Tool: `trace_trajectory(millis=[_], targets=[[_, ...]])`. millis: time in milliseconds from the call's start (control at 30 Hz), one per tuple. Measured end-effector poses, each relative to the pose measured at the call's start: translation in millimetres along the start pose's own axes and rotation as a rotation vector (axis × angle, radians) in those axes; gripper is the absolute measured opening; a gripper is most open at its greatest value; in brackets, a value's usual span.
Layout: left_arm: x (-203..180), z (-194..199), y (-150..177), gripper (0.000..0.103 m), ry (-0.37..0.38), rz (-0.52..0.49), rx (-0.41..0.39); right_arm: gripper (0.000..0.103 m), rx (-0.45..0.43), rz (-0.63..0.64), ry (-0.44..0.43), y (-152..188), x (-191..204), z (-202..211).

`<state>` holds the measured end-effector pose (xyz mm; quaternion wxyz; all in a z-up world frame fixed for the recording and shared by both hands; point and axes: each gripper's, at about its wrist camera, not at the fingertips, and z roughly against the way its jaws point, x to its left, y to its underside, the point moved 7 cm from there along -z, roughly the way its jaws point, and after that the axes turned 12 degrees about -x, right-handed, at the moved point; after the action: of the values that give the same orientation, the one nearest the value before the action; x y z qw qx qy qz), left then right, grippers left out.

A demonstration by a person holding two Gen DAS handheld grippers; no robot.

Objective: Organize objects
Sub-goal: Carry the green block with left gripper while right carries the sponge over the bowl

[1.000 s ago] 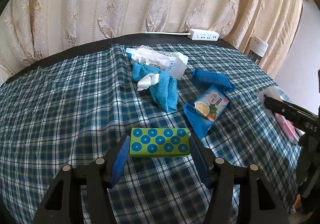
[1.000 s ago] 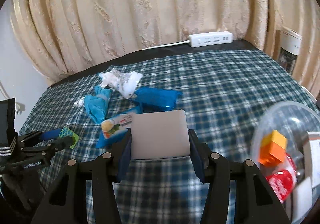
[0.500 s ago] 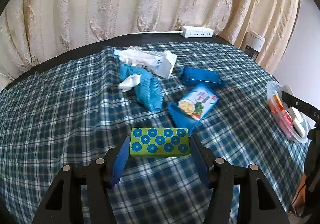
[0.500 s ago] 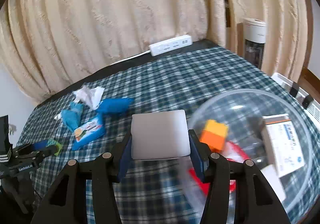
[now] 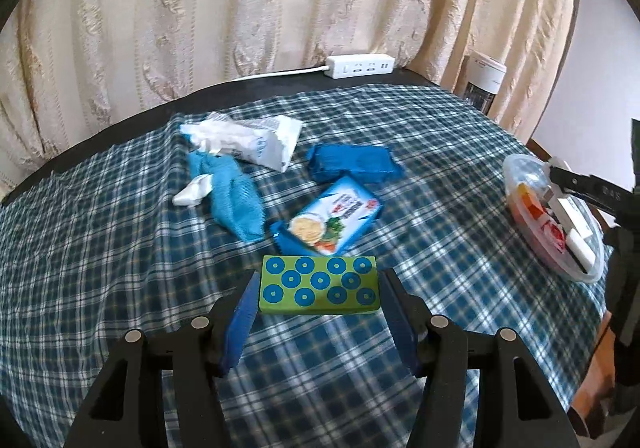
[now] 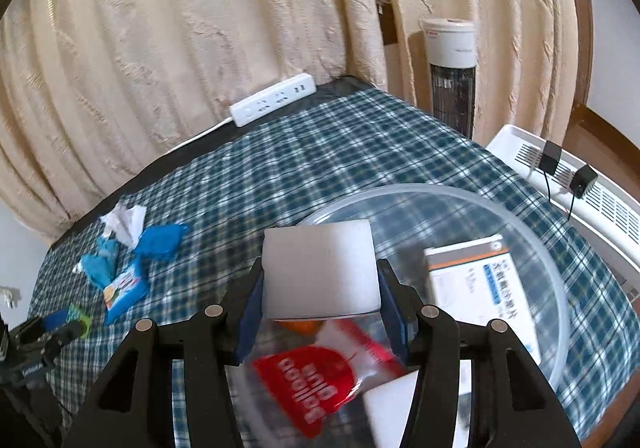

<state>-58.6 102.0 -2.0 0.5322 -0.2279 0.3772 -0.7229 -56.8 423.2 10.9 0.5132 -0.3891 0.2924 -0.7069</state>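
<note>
Two blocks held, one per gripper. Left gripper (image 5: 318, 288): jaws set moderately wide and pressed against the short ends of a green block (image 5: 319, 285) with blue dots, carried above the plaid tablecloth (image 5: 100, 248). Probably light and stiff, with flat faces that suit a clamp across the ends; no sag or crushing visible. Ahead on the cloth, left to right: a white crumpled wrapper (image 5: 248, 140), a blue cloth (image 5: 234, 198), a snack packet (image 5: 334, 218) and a blue pouch (image 5: 354, 164), all soft or crinkly and likely best pinched at an edge or across the narrow width. Far right in the left wrist view, a clear bowl (image 5: 516, 164) near the table edge.

Right gripper (image 6: 320, 288): jaws at much the same spread, closed on the sides of a white block (image 6: 320, 268), poised over the clear bowl's near rim. Looks like light foam or sponge, perhaps slightly yielding, so a gentle squeeze should do; little risk from a drop. Already inside the bowl: a white medicine box (image 6: 480, 288), a red packet (image 6: 312, 380), something orange (image 6: 300, 326) mostly hidden, and another white piece (image 6: 400, 408). Release into the bowl judged to be the step in hand.
</note>
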Motion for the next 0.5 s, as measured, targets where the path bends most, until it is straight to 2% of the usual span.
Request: trace_trajectory(millis=[333,500], targets=[[-27,-3,-6,0.063,0.017,-0.032,0.001,0.054,0.038,-0.03,0.0,-13,-19,-20],[-37,-7,-7,0.063,0.025,-0.046,0.008,0.061,0.039,-0.073,-0.022,-17,-25,-25]])
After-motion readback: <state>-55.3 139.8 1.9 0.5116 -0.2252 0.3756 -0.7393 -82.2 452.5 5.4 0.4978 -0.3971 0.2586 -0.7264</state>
